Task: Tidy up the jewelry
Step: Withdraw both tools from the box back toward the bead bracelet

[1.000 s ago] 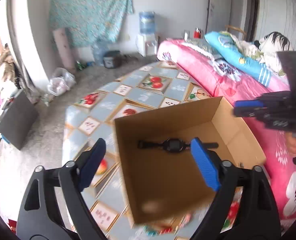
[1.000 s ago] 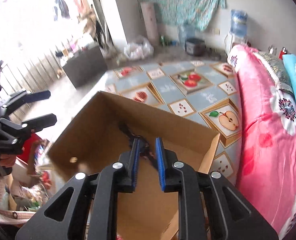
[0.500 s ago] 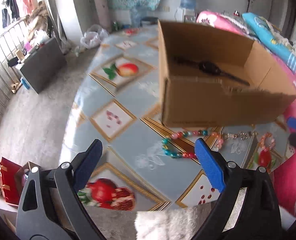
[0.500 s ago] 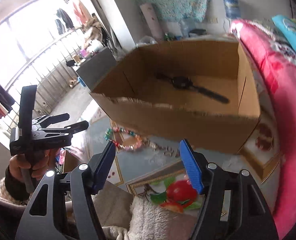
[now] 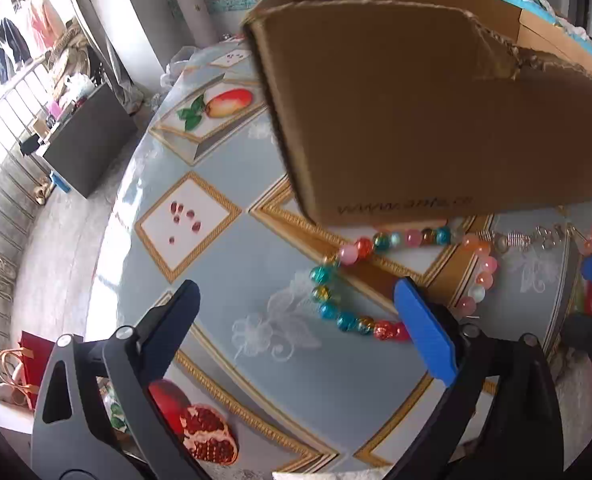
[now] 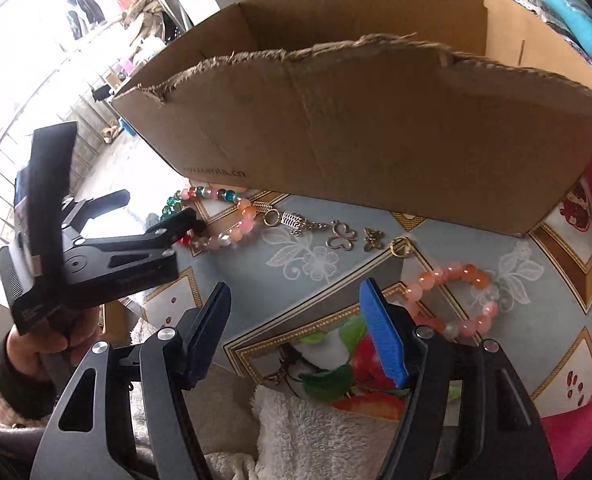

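Left wrist view: the left gripper (image 5: pixel 292 320) hangs over the table (image 5: pixel 224 280) in front of the cardboard box (image 5: pixel 436 120), its jaws wide and opening further with nothing pressed between them; the multicoloured bead bracelet (image 5: pixel 336 280) lies on the table just before the box's front wall, and one blue pad sits over the bracelet's near edge; whether it touches the beads I cannot tell. Right wrist view: the right gripper (image 6: pixel 296 320) has its jaws parted about midway and empty; the pink bead bracelet (image 6: pixel 456 288) lies just beside its blue pad, nearer than the box (image 6: pixel 356 120); a chain of metal charms (image 6: pixel 336 236) runs along the table (image 6: pixel 536 300) at the foot of the box, joining the two bracelets; a hand (image 6: pixel 36 344) carries the left gripper (image 6: pixel 156 216) to the left of the box.
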Tool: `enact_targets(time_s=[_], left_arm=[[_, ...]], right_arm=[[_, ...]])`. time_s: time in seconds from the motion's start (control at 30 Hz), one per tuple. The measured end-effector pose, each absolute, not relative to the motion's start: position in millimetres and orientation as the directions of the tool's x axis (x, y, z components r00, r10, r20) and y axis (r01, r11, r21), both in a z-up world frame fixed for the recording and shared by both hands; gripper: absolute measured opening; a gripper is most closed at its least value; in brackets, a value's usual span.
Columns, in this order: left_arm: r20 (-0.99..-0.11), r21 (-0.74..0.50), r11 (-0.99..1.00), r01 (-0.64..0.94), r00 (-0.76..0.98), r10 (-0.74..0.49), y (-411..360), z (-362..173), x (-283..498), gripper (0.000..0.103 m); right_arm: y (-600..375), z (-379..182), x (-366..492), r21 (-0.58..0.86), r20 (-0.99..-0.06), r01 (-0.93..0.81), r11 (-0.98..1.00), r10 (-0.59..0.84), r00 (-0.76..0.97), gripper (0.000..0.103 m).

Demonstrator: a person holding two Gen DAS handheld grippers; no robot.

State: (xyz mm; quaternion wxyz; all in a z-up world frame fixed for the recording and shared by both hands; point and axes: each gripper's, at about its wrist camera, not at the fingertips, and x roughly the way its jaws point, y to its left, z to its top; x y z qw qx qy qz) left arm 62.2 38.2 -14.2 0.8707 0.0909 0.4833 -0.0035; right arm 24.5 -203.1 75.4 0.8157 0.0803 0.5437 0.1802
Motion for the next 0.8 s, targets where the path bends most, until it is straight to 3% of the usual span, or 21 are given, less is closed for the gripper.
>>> enact_targets(time_s=[0.27,0.57,0.7,0.8], left_arm=[[-0.863,0.018,0.998,0.058,0.505,-0.014,71.0,-22.1,44.9,0.096],[-0.857,0.016,0.998,0.067,0.515,-0.020,71.6,-22.1,47.2,0.096],[-0.867,0.060,0.986,0.156,0.497,-0.026,65.5,-17.5,40.9,0.096],[-0.892,0.004,0.998,0.070,0.451,-0.028,70.7,-17.9,47.5,0.096]], right_arm=[[-181.8,70.8,30.1,0.269,-0.885,-0.241,0.932,0.338,0.319,0.076],[-161.8,65.4,36.8,0.181,-0.926,-0.206,0.962,0.238,0.295,0.097],[-155.4,63.5,36.5,0.132,-0.926,-0.220,0.966,0.200,0.320,0.097],[-148.2,57.7,31.4,0.113,-0.915,-0.195,0.974,0.179,0.362,0.097]])
